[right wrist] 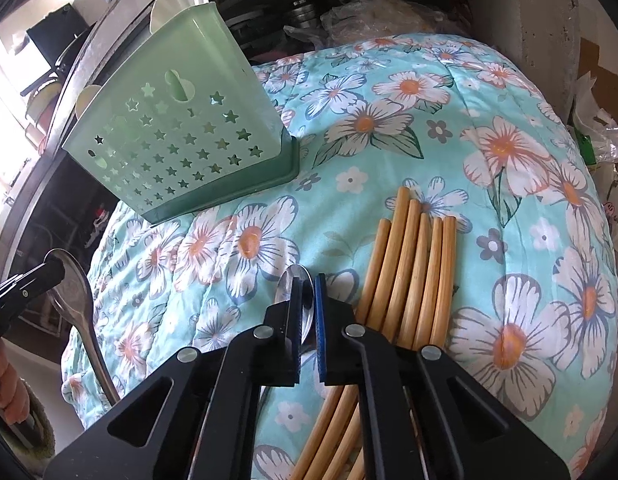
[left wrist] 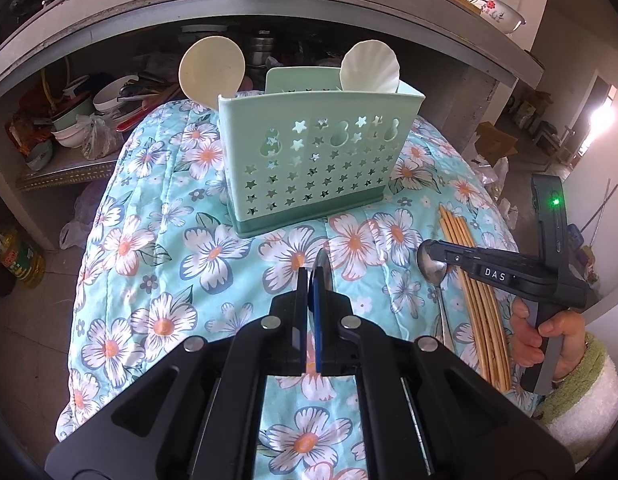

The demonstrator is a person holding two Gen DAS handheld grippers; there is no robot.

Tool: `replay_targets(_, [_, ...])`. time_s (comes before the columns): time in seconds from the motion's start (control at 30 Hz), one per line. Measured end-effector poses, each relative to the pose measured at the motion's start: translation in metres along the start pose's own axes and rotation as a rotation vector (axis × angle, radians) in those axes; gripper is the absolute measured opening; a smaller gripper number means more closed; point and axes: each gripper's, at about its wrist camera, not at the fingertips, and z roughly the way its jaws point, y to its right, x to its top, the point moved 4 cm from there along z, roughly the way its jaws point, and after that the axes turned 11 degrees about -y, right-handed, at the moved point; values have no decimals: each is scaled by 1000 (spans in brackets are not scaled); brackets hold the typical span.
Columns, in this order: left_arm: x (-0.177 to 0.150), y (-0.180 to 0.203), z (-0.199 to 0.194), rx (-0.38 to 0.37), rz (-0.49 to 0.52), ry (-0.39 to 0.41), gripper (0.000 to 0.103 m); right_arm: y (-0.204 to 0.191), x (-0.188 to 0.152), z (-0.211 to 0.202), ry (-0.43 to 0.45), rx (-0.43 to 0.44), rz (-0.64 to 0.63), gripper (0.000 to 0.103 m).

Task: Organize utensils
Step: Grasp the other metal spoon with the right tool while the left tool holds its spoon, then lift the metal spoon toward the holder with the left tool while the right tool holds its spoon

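A mint-green utensil caddy (left wrist: 317, 160) with star holes stands on the floral quilt (left wrist: 149, 240). It holds two white plastic spoons (left wrist: 212, 68), seen in the left wrist view. My left gripper (left wrist: 309, 276) is shut on a metal spoon (left wrist: 322, 266), seen edge-on, in front of the caddy. In the right wrist view that left gripper (right wrist: 55, 268) holds its spoon (right wrist: 75, 296) above the quilt's left edge. My right gripper (right wrist: 307, 284) is shut on the bowl of a second metal spoon (right wrist: 287, 282), which lies beside a bundle of bamboo chopsticks (right wrist: 413, 272) on the quilt.
Behind the caddy, a dark shelf (left wrist: 89, 104) under a counter is packed with bowls and pans. Oil bottles (left wrist: 17, 260) stand on the floor at the left. Plastic bags (right wrist: 601, 140) sit past the quilt's right edge. A person's hand (left wrist: 549, 332) grips the right tool.
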Motion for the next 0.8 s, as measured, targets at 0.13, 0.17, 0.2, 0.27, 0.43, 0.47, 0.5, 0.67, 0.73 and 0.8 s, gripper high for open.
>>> replay_targets(0.13, [0,1,-2,13,5,5,2,-6,-2,-6,9,-11,-12,3])
replay_targets(0.17, [0,1,-3,19,9,7,2,-8,-2,-8,15,-14,-15,3])
replay_targets(0.2, [0,1,-3,24,11,9,2,-10,-3,-10,20,-18,-19,3])
replay_targets(0.27, [0,2,-4,30,14,12,2,-13,-3,-14,28,-27,-25,3])
replay_targets(0.43, [0,3,-7,35,22,19,2,-19,-6,-25,49,-37,-40,3])
replay_targets(0.47, [0,4,-7,36,24,20,2,-20,-6,-27,56,-40,-43,3])
replay_targets(0.5, [-1,4,-8,36,25,21,2,-21,-6,-29,62,-42,-44,3])
replay_targets(0.67, [-2,5,-9,39,31,24,2,-27,-6,-42,92,-44,-50,3])
replay_targets(0.73, [-2,6,-10,41,33,27,2,-28,-4,-47,106,-44,-50,3])
replay_targets(0.8, [-1,6,-11,42,34,29,2,-29,-3,-52,119,-44,-49,3])
